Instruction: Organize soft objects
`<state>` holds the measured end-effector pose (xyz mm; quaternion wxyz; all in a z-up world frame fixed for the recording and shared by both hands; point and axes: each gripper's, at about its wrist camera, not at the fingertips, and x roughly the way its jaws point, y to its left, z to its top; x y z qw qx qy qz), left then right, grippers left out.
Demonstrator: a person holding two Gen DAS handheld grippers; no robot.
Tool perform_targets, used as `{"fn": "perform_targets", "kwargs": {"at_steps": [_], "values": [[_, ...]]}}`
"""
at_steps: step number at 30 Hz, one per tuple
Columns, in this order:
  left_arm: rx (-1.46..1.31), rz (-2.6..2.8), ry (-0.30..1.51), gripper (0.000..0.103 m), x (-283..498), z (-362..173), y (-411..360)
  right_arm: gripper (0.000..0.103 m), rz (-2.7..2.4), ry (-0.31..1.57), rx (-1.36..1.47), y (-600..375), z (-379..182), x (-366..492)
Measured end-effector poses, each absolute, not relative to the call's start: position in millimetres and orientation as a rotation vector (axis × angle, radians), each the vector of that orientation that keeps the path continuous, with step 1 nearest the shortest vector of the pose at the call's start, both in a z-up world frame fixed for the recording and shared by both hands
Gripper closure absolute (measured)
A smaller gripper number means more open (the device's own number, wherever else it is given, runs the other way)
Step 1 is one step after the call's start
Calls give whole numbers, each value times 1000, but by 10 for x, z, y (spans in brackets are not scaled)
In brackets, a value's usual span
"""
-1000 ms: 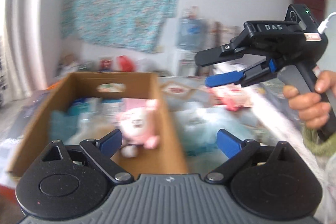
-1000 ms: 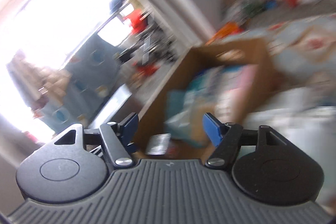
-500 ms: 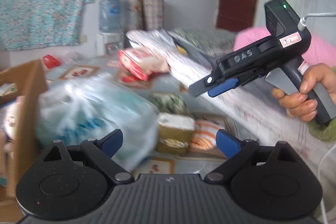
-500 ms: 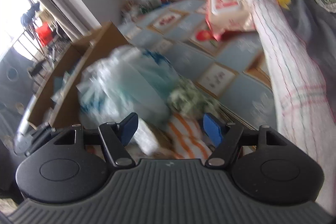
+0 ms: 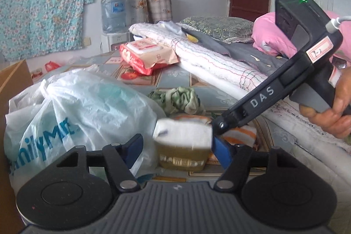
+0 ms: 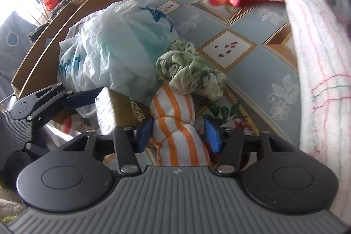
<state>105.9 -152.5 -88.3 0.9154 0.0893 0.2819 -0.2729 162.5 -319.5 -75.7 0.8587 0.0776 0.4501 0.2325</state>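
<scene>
My left gripper (image 5: 177, 150) is low over the bed, its jaws closing around a tissue pack (image 5: 182, 139) with a white top and gold side. The right pad is at the pack's edge; the left pad stands a little off it. My right gripper (image 6: 177, 135) points down at a rolled orange-and-white striped towel (image 6: 175, 124), its jaws closing with the towel between the pads and a small gap on the right side. In the left wrist view the right gripper (image 5: 219, 126) reaches in from the right, held by a hand (image 5: 329, 115). A crumpled green cloth (image 6: 188, 67) lies just beyond the towel.
A stuffed white plastic bag (image 5: 83, 106) presses against the pack's left side. A cardboard box (image 6: 65, 36) stands past the bag. A red wipes pack (image 5: 144, 54) lies farther back on the blue patterned sheet (image 6: 252, 36). A folded white blanket (image 6: 318, 58) runs along the right.
Both grippers have swung away from the cardboard box and dropped to the pile on the bed. Both pairs of jaws have narrowed, the left around the tissue pack, the right around the striped towel.
</scene>
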Motion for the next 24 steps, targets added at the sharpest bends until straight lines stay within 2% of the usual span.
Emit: {"fn": "perform_targets", "kwargs": {"at_steps": [3, 6, 8, 10, 12, 24], "values": [[205, -564, 559, 34, 1076, -927, -1584, 59, 502, 953, 189, -3203, -786, 1609], [220, -563, 555, 43, 1069, -953, -1605, 59, 503, 956, 201, -3217, -791, 1604], [228, -562, 555, 43, 1057, -959, -1602, 58, 504, 958, 200, -3209, -793, 1615], [241, -562, 562, 39, 1038, -960, -1600, 57, 499, 963, 205, -3193, -801, 1634], [265, -561, 573, 29, 997, -969, -1594, 57, 493, 967, 203, -3175, -809, 1646], [378, -528, 685, 28, 829, -1087, -1546, 59, 499, 1001, 187, -3117, -841, 1554]]}}
